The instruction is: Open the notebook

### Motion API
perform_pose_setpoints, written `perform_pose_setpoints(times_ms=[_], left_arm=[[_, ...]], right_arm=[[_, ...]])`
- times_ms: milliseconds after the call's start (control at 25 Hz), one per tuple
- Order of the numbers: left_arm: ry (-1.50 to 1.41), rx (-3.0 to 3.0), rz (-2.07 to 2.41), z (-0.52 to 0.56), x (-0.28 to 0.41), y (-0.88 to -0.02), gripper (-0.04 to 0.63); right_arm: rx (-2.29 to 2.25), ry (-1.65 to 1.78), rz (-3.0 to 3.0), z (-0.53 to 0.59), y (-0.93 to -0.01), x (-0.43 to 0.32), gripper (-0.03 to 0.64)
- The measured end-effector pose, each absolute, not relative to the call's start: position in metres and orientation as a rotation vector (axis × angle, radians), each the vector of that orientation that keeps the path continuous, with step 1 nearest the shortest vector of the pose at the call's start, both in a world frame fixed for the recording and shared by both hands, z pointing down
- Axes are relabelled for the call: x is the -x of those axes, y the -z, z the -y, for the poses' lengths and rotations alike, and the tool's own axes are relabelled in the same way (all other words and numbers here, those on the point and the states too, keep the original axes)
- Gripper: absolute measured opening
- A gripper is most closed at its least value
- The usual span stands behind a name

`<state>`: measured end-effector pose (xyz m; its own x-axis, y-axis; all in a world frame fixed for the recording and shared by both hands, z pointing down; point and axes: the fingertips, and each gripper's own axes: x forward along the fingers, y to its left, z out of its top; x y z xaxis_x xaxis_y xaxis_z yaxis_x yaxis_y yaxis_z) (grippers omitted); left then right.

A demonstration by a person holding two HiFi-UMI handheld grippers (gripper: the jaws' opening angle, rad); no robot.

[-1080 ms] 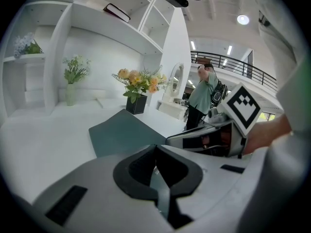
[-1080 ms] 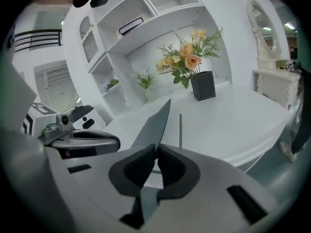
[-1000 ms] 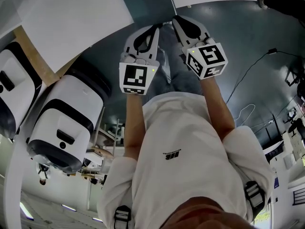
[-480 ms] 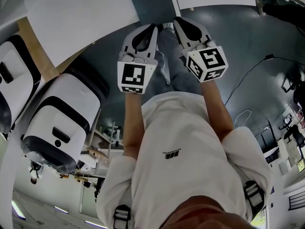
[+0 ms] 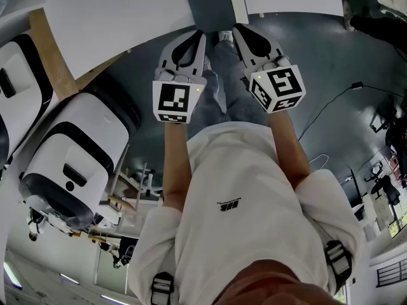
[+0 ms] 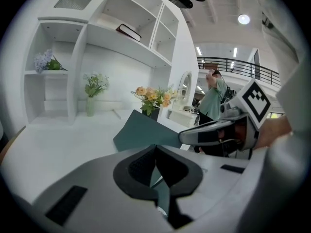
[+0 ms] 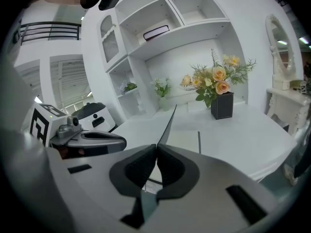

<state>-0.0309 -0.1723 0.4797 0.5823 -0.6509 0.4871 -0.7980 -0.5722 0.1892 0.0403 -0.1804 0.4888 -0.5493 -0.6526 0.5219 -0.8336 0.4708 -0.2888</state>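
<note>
The notebook (image 5: 206,5) lies on the white table (image 5: 114,18), at the edge nearest to the person. Its dark teal cover is lifted from the pages and stands steeply up. Both grippers are held side by side at the near edge of this cover.

In the right gripper view the cover (image 7: 167,125) is seen from its thin edge. It runs as a dark line straight down to the point where the jaws of the right gripper (image 7: 156,147) meet. The jaws are pressed together there and they seem to pinch the lower edge of the cover. A white page (image 7: 182,140) lies flat on the table just to the right of the cover.

In the left gripper view the jaws of the left gripper (image 6: 155,147) are closed on each other, with nothing between them. The broad face of the cover (image 6: 141,130) stands just behind the jaw tips. The tip of the right gripper (image 6: 187,136) reaches the cover's edge from the right side.

In the head view the left gripper (image 5: 200,37) and the right gripper (image 5: 236,29) point away from the person, with their tips near each other under the dark cover.

Behind the notebook a black vase (image 7: 222,105) with flowers stands on the table, well apart from it.
</note>
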Motion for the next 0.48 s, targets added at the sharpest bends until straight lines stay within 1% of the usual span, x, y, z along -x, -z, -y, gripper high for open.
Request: perform_pose_setpoints(times_ms=[480], left_arm=[[-0.481,-2.382,1.268,0.167,0.066,-0.469,0.000]], right_arm=[[-1.159,-0.641,2.452,0.177,-0.465,-0.002,0.005]])
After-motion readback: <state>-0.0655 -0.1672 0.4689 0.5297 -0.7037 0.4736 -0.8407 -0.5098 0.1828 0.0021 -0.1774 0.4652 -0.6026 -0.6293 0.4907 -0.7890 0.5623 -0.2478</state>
